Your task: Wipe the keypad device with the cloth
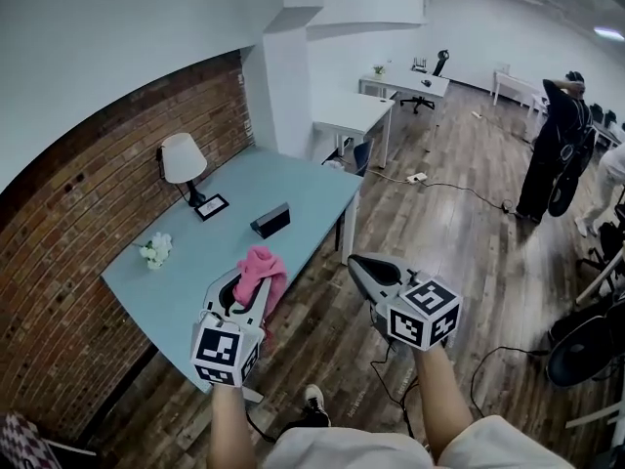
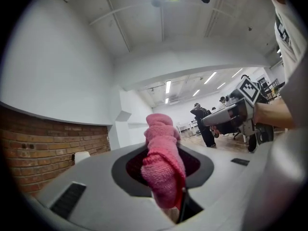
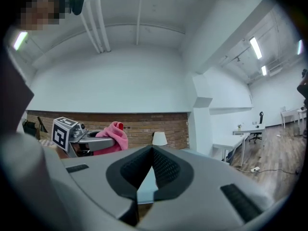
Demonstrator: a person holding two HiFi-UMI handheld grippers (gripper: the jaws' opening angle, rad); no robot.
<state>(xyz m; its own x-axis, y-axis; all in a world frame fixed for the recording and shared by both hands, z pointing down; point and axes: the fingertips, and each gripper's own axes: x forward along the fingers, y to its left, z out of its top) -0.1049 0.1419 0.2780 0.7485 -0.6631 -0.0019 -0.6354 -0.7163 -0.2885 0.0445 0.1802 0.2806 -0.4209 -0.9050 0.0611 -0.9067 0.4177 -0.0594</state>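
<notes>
Head view: the left gripper (image 1: 244, 296) holds a pink cloth (image 1: 260, 274) over the near end of a pale blue worktop (image 1: 303, 179). The black keypad device (image 1: 270, 220) sits farther along, untouched. The right gripper (image 1: 359, 264) hangs over wooden floor (image 1: 459, 252). A lamp (image 1: 183, 159), a frame (image 1: 211, 206) and flowers (image 1: 156, 250) line the brick wall on the left, seemingly clear of the path.

Left gripper view: fingers clenched on the cloth.

Right gripper view: fingers pressed together, empty.

The approach seems in hand. Next, the cloth needs to reach the device.

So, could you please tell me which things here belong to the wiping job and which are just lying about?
For the job:
pink cloth, clamped in the left gripper
black keypad device on the table

Just lying about:
lamp
small frame
white flowers
</notes>
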